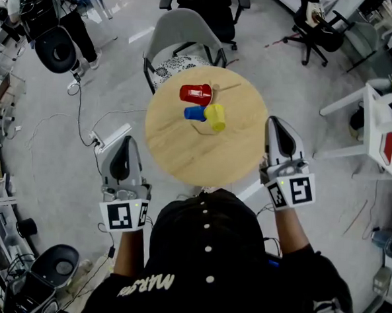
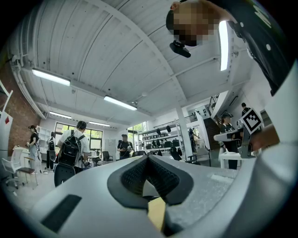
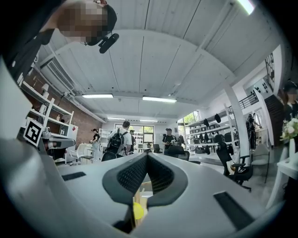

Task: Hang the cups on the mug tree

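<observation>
left gripper (image 1: 126,140): jaws pressed together, nothing pinched; sits off the near-left edge of the bench (image 1: 176,151), over the floor (image 1: 50,163)
left gripper view: pads (image 2: 135,174) meet at the tip; a tan sliver shows in the gap below them, can't tell what it is
right gripper (image 1: 275,122): jaws pressed together, empty; at the near-right edge of the bench
right gripper view: pads (image 3: 160,176) closed; a bit of the yellow cup (image 3: 138,210) and pale wood peek through the slot underneath
between grippers and cups: only bench top
cups: red cup (image 1: 196,93), blue cup (image 1: 194,113) and yellow cup (image 1: 215,117) bunched together far of centre on the bench; blue touches yellow, red is just beyond them
mug tree (image 1: 217,88): thin wooden post and peg just right of the red cup, seen end-on from above
hard to tell: whether the cups hang on the tree or lie on the bench
around: grey chair (image 1: 184,29) with patterned cushion (image 1: 178,67) at the far edge of the bench; power strip (image 1: 111,135) on the floor at left; black office chair (image 1: 319,31) far right; person with backpack (image 1: 49,11) far left
cut off: black cap (image 1: 204,232) hides the near rim of the bench
</observation>
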`<state>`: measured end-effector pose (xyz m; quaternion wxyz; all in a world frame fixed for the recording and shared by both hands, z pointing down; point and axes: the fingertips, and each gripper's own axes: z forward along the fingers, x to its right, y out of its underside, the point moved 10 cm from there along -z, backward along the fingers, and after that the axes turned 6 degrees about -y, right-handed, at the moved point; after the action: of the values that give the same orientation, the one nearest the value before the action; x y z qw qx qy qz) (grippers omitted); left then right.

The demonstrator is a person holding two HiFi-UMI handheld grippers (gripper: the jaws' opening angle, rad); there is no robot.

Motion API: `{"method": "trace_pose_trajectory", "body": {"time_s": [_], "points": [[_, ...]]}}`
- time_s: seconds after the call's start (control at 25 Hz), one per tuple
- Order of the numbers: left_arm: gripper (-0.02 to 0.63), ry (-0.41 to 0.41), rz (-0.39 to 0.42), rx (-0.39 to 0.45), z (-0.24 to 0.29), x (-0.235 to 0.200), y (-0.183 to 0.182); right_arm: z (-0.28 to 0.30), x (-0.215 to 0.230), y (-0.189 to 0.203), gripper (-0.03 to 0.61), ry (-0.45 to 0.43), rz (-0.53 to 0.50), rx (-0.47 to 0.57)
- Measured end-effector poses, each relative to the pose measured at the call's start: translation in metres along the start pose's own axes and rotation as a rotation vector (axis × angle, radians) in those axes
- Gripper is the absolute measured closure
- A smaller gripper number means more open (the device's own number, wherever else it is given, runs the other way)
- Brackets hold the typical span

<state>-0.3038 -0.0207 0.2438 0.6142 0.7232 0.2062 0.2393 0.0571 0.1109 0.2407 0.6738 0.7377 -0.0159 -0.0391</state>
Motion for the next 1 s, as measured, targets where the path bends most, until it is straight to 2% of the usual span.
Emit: {"method": "trace_pose_trajectory", "body": {"time_s": [1.0], "points": [[0.618, -0.003, 0.004, 0.001, -0.0024, -0.0019, 0.0005, 0.0044, -0.0037, 0.001, 0.578, -0.01, -0.005, -0.001]]}}
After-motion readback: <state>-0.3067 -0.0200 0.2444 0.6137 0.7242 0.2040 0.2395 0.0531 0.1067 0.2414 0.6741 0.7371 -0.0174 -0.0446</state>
